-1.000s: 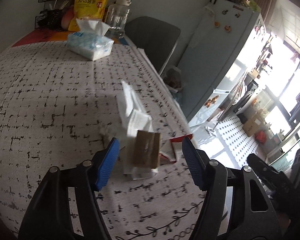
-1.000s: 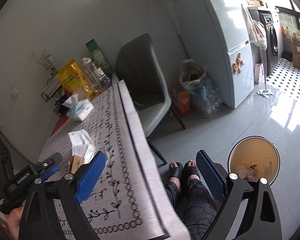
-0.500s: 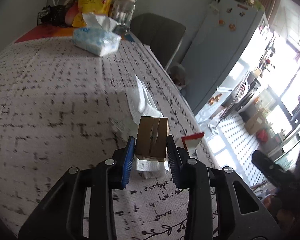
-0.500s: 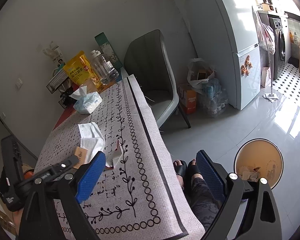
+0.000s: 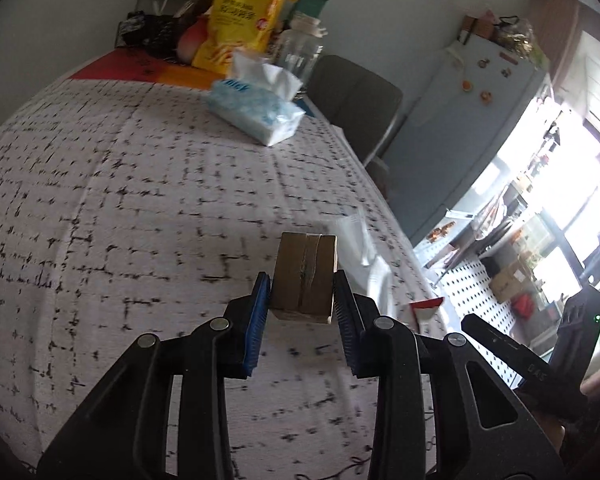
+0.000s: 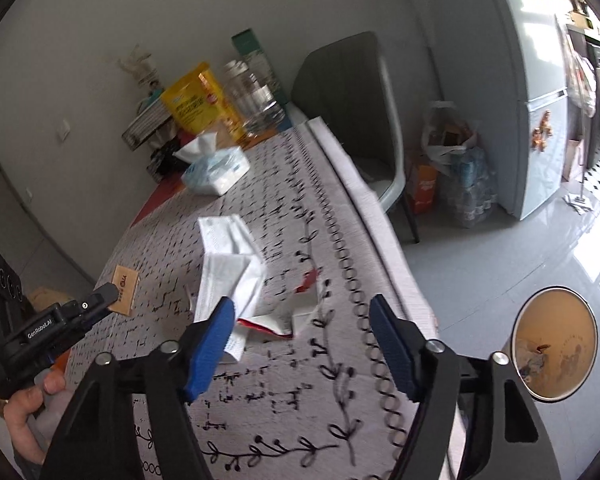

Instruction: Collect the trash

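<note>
Since a second ago our left gripper point(image 5: 302, 300) went from spread around small cardboard box point(image 5: 305, 276) to clamped on it, box now lifted clear of tablecloth point(image 5: 140, 200). Right gripper point(image 6: 300, 344) hangs wide apart, empty, over white wrappers point(image 6: 230, 264) and red-white packet point(image 6: 296, 312) near table edge. Bin point(image 6: 554, 344) sits on floor, off to the right past that edge. Our worry: pads only catch box's lower half, so quick swing could pivot it loose. Also long carry across wrappers, and right gripper in the path, could bump.

Blown-out window point(image 5: 572, 184) glare, perhaps slight motion blur.
</note>
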Available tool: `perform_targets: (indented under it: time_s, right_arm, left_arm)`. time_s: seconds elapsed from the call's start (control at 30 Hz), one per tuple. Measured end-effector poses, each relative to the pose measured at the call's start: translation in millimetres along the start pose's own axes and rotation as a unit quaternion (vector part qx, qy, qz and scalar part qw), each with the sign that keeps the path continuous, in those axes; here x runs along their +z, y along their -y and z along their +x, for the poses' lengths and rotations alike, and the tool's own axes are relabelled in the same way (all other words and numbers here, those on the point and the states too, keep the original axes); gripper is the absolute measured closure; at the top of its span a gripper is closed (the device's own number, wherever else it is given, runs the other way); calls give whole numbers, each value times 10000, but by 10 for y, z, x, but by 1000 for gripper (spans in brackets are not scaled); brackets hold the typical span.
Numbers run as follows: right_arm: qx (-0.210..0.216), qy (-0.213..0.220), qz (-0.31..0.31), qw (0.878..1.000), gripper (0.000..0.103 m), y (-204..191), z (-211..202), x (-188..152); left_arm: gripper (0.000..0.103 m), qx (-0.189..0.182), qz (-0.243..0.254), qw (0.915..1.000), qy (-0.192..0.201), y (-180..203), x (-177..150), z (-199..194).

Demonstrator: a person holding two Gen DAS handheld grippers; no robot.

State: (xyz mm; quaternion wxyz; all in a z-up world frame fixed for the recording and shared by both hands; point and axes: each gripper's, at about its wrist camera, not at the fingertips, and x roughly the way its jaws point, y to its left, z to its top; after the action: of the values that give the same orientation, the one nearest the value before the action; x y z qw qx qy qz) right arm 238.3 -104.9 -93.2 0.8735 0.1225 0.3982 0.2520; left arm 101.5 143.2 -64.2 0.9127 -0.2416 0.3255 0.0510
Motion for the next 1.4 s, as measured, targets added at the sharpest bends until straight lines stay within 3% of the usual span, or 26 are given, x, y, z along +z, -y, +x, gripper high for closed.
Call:
perform_targets:
  time_s: [0.3,0.37,0.43,0.5,0.53,0.9,1.4]
  right_arm:
    - [-180,-139,37,9997,42,49,301,92]
    - [-234,-238,19,9994,53,56,381,108]
    - [-273,-356,-80,9990,79,24,452,110]
    - [-281,-371,-277,9985,95,-44,479,98]
    - [-266,-328,-325,9986,98,-65,462,88]
    - [-156,25,-298,9994,100,-11,38,78]
    - [-406,496,156,9978,100,591,-601,89]
  left_arm:
    - [71,176,-94,9998,-16,-84,-40,36]
    - [71,180,-118,9998,-5,-105,-45,30]
    - [70,173,-140,9998,3,-114,-54,18]
    - [71,176,-140,9997,6,-113,-59,10]
    - [71,176,-145,9997,7,-114,-59,7]
    - [71,-6,-14,10000,57,98,-83,-26]
    - [71,-412,671,9969,-47,1007,-229,152]
